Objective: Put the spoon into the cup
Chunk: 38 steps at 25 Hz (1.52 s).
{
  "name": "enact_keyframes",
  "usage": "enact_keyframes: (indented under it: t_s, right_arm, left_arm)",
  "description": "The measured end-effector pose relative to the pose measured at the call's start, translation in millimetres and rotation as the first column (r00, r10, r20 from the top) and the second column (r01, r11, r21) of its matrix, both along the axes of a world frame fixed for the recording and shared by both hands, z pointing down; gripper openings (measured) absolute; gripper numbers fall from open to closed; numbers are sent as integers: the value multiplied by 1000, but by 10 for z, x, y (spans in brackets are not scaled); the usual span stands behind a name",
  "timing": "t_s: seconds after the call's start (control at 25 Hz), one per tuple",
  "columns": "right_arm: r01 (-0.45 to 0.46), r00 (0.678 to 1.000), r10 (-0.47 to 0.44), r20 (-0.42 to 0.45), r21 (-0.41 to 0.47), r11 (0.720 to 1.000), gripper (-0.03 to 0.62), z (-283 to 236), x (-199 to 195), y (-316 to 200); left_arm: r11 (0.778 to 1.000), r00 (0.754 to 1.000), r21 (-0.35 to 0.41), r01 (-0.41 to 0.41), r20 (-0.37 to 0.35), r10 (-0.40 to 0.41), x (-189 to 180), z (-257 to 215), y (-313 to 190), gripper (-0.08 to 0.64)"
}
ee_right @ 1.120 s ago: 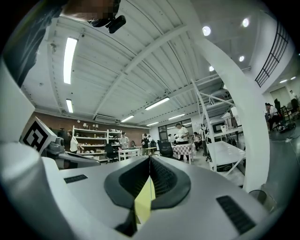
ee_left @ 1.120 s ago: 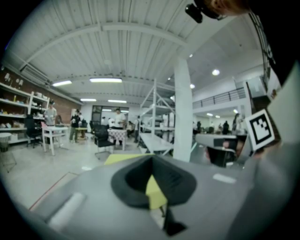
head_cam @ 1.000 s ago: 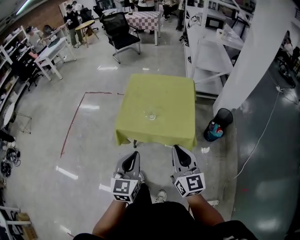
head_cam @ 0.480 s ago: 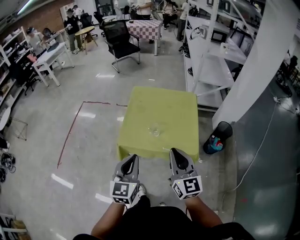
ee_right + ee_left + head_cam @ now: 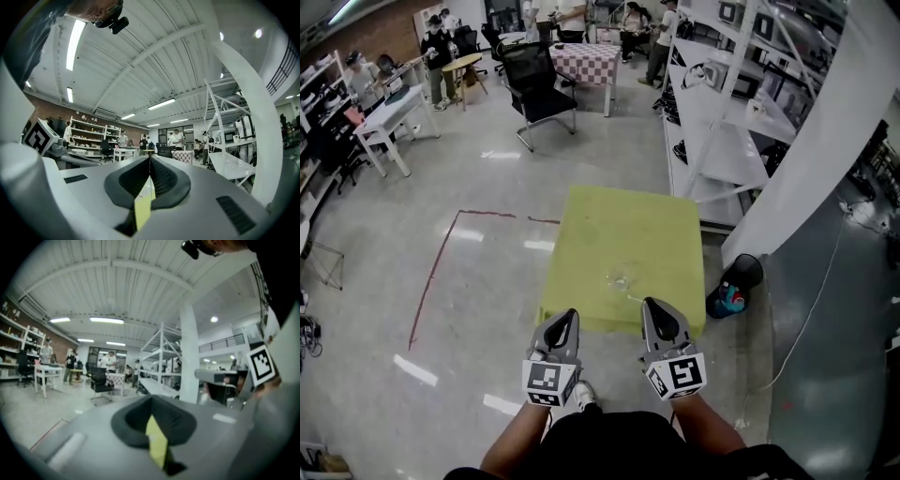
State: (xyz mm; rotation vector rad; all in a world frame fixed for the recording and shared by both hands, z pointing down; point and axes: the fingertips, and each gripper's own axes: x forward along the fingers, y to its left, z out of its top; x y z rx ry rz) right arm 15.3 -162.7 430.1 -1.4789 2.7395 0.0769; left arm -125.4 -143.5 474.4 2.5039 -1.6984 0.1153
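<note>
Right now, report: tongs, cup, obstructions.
Left tongs shut, empty. Right tongs shut, empty. Cup on the green table ahead, untouched; spoon not made out. Nothing seen between.

An open lab hall: metal shelving racks (image 5: 727,122), desks (image 5: 389,111), office chair (image 5: 539,77).

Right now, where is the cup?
In the head view, the clear cup sits on the yellow-green table, near its front edge, just beyond the right gripper.

1 yellow-green clothed table (image 5: 619,225), 1 clear glass cup (image 5: 620,279), 1 black office chair (image 5: 542,70) and 2 grey grippers (image 5: 571,315) (image 5: 650,305) are counted
</note>
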Motion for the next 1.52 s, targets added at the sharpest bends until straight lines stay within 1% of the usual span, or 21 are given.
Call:
enact_keyframes:
  t_s: [0.12,0.2,0.28,0.36,0.44,0.64,0.8,0.92,1.0,1.24,1.4,1.52]
  right_arm:
    - [-13,1000,13,-14,9,1000,8,-17,-79,-78]
    - [-26,1000,26,-14,-1,1000,8,16,-93,-127]
    - [-44,999,43,-8,-19,999,9,53,-93,-163]
    - [-60,998,60,-4,-28,998,8,68,-86,-199]
    - [-71,997,71,-4,-30,997,8,91,-64,-251]
    - [-94,996,94,-5,-38,995,9,166,-7,-449]
    - [-113,993,114,19,-58,992,8,245,47,-680]
    - [-103,994,106,28,-75,992,8,302,78,-880]
    - [-94,995,96,24,-87,992,8,360,94,-1020]
    - [-55,998,54,-15,-139,989,8,590,96,-1453]
    - [-29,998,20,-53,-161,986,8,743,66,-1656]
    - [-25,998,11,-67,-204,979,9,932,70,-1740]
  left_arm:
    - [1000,1000,2,-5,-5,5,-104,1,-106,5]
    - [1000,1000,-7,-17,-1,17,-142,20,-161,5]
    - [999,999,-39,-33,-12,32,-173,44,-203,5]
    - [997,998,-63,-46,-38,44,-199,31,-258,5]
    - [997,998,-58,-48,-48,46,-208,5,-332,5]
    - [997,998,-65,-51,-33,49,-186,105,-544,5]
    - [996,998,-63,-57,-31,56,-143,171,-738,5]
    - [997,997,-42,-70,-27,69,-66,138,-878,5]
    - [997,998,-43,-69,-14,68,-32,149,-989,5]
    - [995,999,-96,-40,-4,40,34,372,-1378,5]
    - [992,999,-123,-37,-31,33,97,521,-1552,5]
    - [989,999,-140,-39,-38,34,143,639,-1646,5]
